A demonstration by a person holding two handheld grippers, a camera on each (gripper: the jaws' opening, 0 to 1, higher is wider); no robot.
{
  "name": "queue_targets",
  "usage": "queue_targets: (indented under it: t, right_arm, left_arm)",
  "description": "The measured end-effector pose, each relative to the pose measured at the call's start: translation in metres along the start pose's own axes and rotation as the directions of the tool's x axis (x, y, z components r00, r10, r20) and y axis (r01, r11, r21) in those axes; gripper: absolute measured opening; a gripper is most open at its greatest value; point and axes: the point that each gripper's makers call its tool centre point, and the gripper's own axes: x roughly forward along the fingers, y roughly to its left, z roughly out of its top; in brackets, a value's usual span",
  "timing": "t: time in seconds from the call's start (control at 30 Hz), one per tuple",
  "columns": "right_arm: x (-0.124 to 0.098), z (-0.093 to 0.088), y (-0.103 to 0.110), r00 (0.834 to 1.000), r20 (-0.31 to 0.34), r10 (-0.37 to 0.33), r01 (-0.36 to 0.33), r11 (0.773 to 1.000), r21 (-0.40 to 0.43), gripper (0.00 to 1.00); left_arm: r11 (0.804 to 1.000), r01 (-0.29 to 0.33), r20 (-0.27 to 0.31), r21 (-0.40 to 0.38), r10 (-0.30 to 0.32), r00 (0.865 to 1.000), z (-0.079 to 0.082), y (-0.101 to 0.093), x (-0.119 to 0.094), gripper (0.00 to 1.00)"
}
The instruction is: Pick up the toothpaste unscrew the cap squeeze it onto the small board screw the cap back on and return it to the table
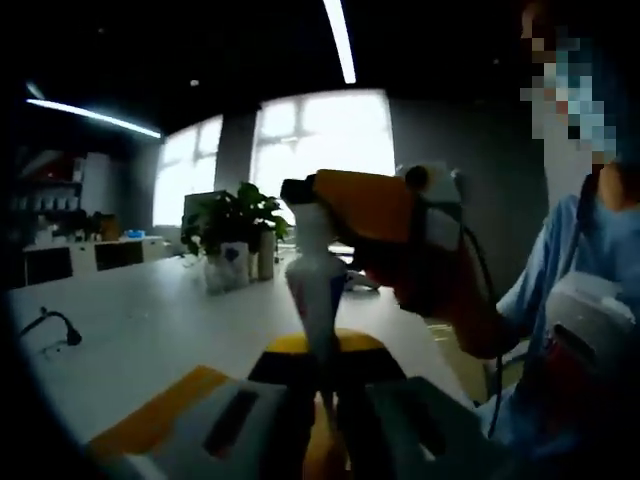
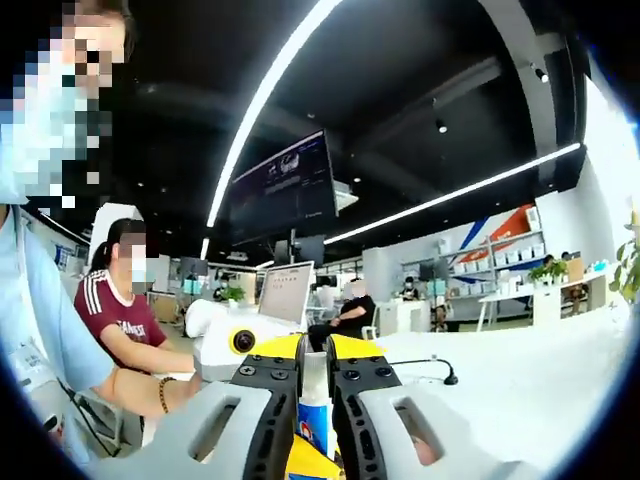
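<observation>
- Your left gripper (image 1: 318,400) has its fingers closed on the toothpaste (image 1: 312,290), held upright above the white bench (image 1: 150,330).
- Your right gripper (image 2: 316,400) has its fingers clamped on the tube's top end.

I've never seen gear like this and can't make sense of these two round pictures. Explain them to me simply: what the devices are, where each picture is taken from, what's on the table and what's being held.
There is no robot here. A person holds a two-jaw gripper in each hand, and a fisheye camera rides on each one, looking along its jaws.

In the left gripper view, the left gripper clamps the bottom of a white toothpaste tube, standing upright. The orange right gripper comes in from the right and closes on the tube's top, where the cap would be.

The right gripper view looks down the right gripper; the tube sits between its jaws.

On the white table stand potted plants. Seated people and a monitor show behind.
</observation>
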Motion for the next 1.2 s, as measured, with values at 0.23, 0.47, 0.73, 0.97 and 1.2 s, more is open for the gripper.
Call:
queue_targets:
  t: [0.23, 0.47, 0.73, 0.97, 1.2]
  right_arm:
    - [0.001, 0.002, 0.01, 0.971, -0.054, 0.232, -0.231, 0.973, 0.021, 0.07]
    - [-0.015, 0.041, 0.019, 0.849, 0.186, 0.494, -0.528, 0.804, 0.274, 0.0]
    - [-0.012, 0.023, -0.003, 0.916, 0.045, 0.398, -0.399, 0.898, 0.185, 0.0]
    - [-0.008, 0.023, 0.004, 0.95, 0.005, 0.311, -0.309, 0.941, 0.137, 0.05]
    - [-0.003, 0.018, 0.0, 0.976, -0.13, -0.174, 0.128, 0.945, -0.302, 0.18]
  left_arm:
    - [0.998, 0.067, 0.0, -0.01, -0.067, 0.998, 0.001, -0.007, -0.002, 0.03]
    - [0.986, 0.164, -0.015, 0.015, -0.164, 0.986, -0.003, -0.027, -0.001, 0.03]
    - [0.995, 0.089, 0.044, 0.034, -0.091, 0.995, 0.02, -0.012, -0.01, 0.03]
    - [1.0, 0.001, 0.045, 0.012, -0.002, 0.999, 0.015, -0.004, -0.004, 0.03]
    - [0.988, -0.147, -0.001, 0.049, 0.147, 0.989, 0.013, 0.013, 0.0, 0.03]
